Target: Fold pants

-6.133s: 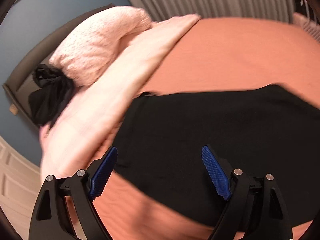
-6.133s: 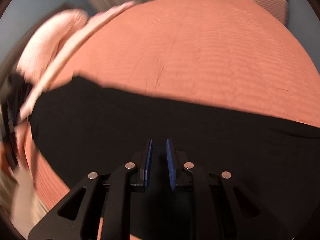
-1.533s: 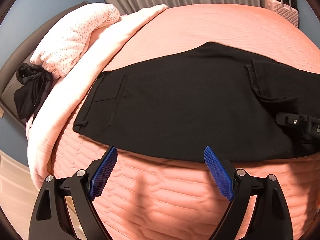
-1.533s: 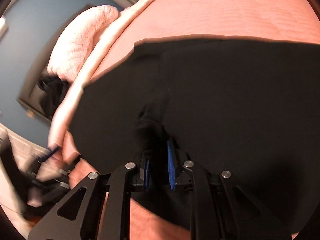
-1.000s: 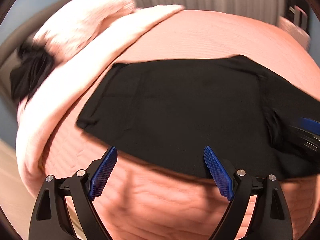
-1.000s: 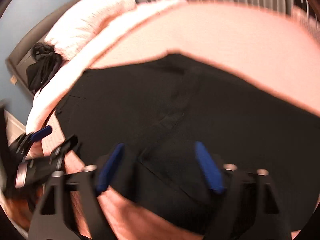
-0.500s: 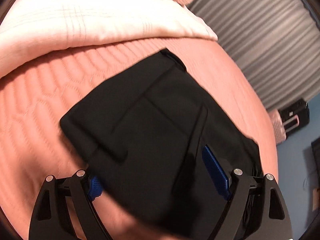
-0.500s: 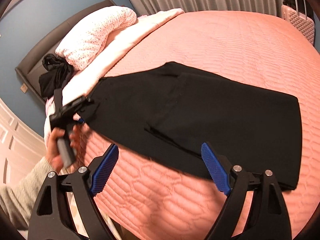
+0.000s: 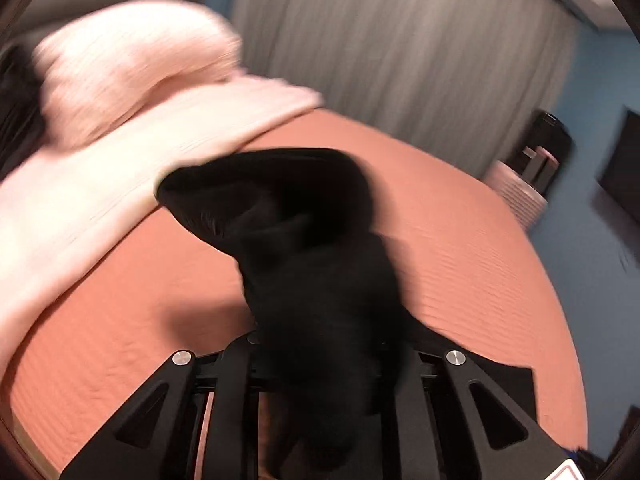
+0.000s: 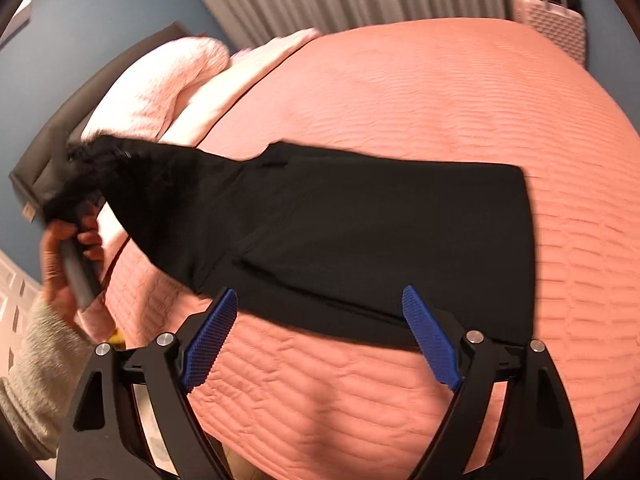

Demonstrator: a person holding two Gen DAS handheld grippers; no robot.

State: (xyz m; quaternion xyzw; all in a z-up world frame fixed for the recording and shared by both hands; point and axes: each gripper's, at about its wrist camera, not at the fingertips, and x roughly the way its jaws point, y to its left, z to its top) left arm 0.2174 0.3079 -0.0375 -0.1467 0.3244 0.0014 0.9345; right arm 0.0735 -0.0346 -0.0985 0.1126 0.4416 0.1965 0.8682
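Black pants [image 10: 360,232] lie partly folded across the salmon bed. My left gripper [image 9: 320,364] is shut on the pants' left end [image 9: 304,240] and lifts it off the bed; the cloth drapes over the fingers and hides them. In the right wrist view the left gripper [image 10: 74,200] holds that raised end at the far left, a hand on its handle. My right gripper [image 10: 320,336] is open and empty, hovering just in front of the pants' near edge.
A salmon quilted bedspread [image 10: 440,92] covers the bed. Pink pillows [image 10: 160,88] and a folded pale blanket [image 9: 100,184] lie at the head on the left. A pink suitcase [image 10: 552,24] stands by the grey curtain [image 9: 400,48].
My left gripper has closed on the left end of the pants and raised it off the bed. My right gripper let go of the pants earlier and stays open, drawn back.
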